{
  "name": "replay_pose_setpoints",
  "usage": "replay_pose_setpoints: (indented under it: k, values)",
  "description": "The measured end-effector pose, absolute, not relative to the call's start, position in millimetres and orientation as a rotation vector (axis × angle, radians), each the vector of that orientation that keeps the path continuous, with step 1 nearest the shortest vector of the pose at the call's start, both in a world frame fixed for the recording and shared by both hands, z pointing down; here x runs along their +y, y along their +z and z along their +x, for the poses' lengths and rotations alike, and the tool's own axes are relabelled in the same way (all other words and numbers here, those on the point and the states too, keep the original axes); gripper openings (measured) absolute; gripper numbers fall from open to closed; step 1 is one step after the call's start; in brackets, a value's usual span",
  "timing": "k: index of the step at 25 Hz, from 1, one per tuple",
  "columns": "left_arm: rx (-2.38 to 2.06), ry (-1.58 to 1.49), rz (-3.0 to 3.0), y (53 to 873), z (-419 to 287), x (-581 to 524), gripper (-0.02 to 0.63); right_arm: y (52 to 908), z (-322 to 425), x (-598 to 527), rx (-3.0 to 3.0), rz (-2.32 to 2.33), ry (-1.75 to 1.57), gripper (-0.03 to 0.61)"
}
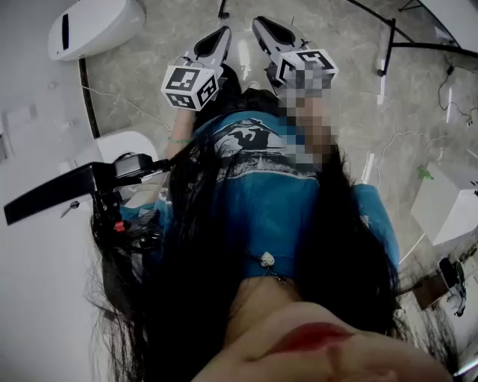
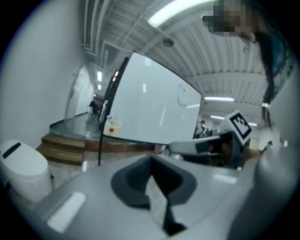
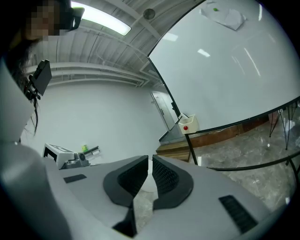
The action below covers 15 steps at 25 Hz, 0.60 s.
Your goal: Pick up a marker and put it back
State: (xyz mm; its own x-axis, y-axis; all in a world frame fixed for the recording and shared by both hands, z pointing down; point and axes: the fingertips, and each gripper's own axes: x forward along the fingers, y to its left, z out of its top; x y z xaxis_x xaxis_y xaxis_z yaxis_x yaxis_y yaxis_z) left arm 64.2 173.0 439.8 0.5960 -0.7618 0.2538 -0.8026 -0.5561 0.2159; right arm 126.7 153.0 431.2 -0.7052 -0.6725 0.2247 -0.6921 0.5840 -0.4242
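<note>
Left gripper (image 1: 222, 33), right gripper (image 1: 261, 23), twelve o'clock: jaws together, both empty. Marker: none visible; pickup and return apparently outstanding.

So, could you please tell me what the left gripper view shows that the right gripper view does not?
Only the left gripper view: a white rounded bin on the floor at left, and the right gripper seen from the side. Only the right gripper view: a grey device on a white surface at left, with a small green item beside it. Both: the whiteboard, the white holder with a red dot at its edge, the wooden steps, and each view's own jaws nearly together with nothing between them.
</note>
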Motion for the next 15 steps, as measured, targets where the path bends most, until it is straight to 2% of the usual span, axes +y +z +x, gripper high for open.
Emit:
replay_pose_setpoints:
  k: [9, 15]
  values:
    - [-1.336, 0.21, 2.461, 446, 63, 201, 0.0, 439, 126, 170, -2.768, 1.116, 0.803, 0.035]
    - [-1.407, 0.179, 2.405, 444, 7, 225, 0.0, 441, 70, 190, -2.757, 1.027, 0.802, 0.035]
